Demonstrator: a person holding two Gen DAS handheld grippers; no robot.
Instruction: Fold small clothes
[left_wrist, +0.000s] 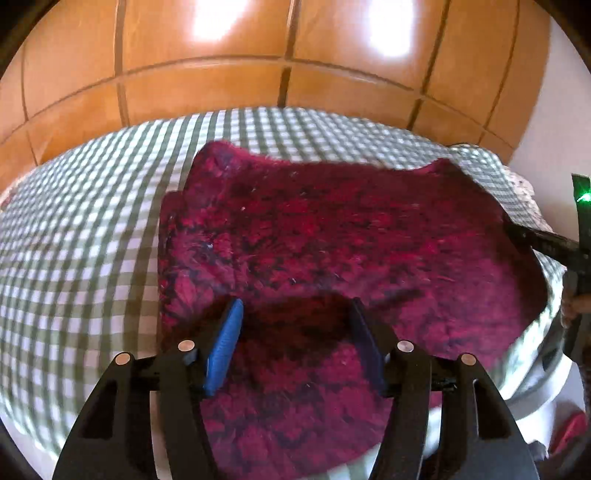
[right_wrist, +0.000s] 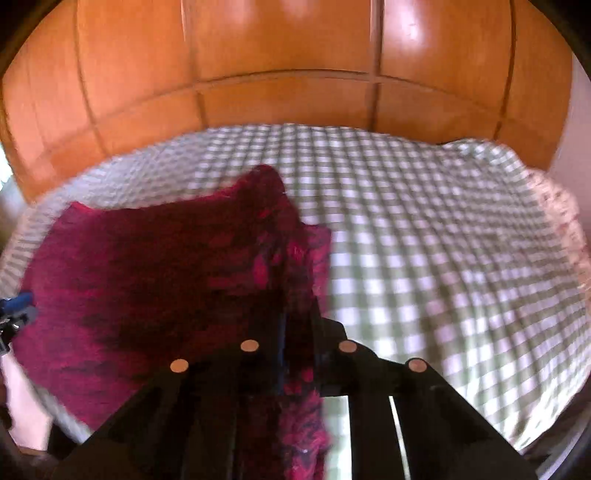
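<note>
Right gripper (right_wrist: 297, 354) pinches the crimson garment's (right_wrist: 147, 266) edge, while left gripper (left_wrist: 295, 314) hovers agape over it

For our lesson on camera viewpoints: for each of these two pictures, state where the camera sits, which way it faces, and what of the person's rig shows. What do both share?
Left wrist: on the left gripper, looking down along open fingers at the red garment; the right gripper shows at the right edge.
Right wrist: on the right gripper, shut on the garment's edge; the left gripper shows at the left edge.
Shared: garment, checked cloth, wooden panels.
</note>
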